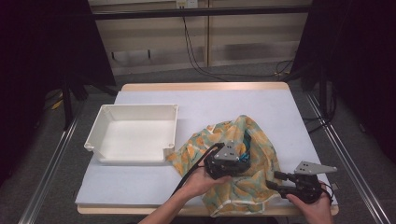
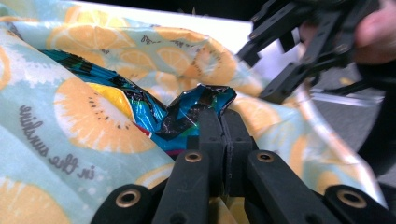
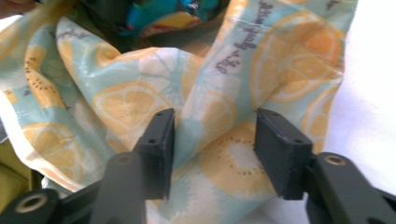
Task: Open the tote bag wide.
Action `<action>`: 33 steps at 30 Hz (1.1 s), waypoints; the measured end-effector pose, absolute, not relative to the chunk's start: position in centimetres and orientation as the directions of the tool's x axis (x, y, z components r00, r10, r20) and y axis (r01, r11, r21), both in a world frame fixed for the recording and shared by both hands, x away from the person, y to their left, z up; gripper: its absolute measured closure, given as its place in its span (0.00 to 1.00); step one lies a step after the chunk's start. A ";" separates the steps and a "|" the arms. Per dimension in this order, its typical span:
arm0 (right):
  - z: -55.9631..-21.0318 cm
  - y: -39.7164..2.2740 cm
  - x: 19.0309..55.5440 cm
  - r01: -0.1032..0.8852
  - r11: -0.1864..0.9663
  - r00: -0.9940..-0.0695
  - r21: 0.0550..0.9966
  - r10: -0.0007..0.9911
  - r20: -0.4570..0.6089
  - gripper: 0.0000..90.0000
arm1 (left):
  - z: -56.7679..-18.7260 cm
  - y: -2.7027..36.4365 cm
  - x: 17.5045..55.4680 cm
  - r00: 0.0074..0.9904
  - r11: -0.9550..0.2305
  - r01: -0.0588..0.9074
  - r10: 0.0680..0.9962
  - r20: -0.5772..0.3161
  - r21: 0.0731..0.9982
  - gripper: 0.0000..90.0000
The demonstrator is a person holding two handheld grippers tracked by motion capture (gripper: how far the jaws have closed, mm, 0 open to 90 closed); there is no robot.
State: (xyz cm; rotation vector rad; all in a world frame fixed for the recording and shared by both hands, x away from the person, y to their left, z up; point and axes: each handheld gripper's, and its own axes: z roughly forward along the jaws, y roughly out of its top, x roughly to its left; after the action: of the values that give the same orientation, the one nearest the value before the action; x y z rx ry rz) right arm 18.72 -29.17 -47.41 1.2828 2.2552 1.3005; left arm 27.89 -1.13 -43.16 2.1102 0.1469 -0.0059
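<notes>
A light teal cloth bag (image 1: 254, 189) printed with orange slices lies crumpled at the table's front right. A shiny blue snack packet (image 2: 196, 105) pokes out of its opening, also seen from above (image 1: 246, 148). My left gripper (image 2: 223, 122) is shut on the packet's crinkled edge, and in the high view it (image 1: 242, 157) sits over the bag's middle. My right gripper (image 3: 215, 140) stands open at the bag's right edge with a raised fold of the cloth (image 3: 205, 112) between its pads (image 3: 161, 140). From above it (image 1: 276, 180) points left into the cloth.
A white rectangular tray (image 1: 140, 107) stands on the left of the pale table cover (image 1: 210, 100). Black stands and dark curtains flank the table, and cables run along the floor behind it.
</notes>
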 end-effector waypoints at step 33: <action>-42.4 -29.4 29.7 0.470 0.139 -0.574 0.872 0.799 0.182 1.00 | -40.1 0.8 27.0 0.997 -0.452 0.071 0.051 -0.054 0.889 0.99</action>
State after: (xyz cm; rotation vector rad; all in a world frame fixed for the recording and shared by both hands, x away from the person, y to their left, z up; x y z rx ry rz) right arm 29.69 -29.41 -42.43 1.2267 2.0961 1.4092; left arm 26.97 0.82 -40.10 2.0408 0.0858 -0.0228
